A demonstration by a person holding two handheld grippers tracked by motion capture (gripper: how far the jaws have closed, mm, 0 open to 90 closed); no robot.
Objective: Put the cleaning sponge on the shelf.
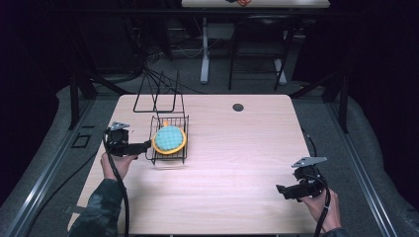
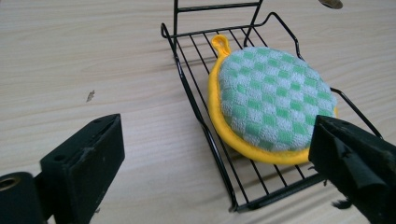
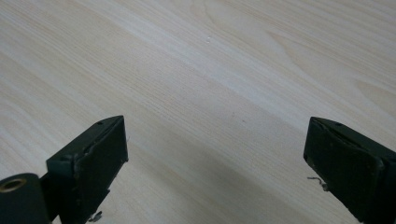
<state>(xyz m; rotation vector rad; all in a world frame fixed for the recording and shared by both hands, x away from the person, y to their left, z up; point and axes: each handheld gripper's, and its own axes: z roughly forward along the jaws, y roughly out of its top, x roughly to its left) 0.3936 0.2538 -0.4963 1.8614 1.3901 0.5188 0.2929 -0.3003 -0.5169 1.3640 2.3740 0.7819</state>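
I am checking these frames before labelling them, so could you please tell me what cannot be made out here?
- Underside of the round pot holder: hidden by its own body in the left gripper view.
- Wire rack: its tall back frame is cut off by the top edge there.
- Orange item on the far table: cut off by the high view's top edge.
- Dark spot on the table: too small to identify.

A pale wooden table (image 1: 237,168) carries a black wire rack (image 1: 169,139) at its left half. On the rack lies a round green-checked pot holder (image 1: 169,138) with a yellow rim and loop. Right of the rack, near the table's far edge, sits a small dark round spot (image 1: 238,107).
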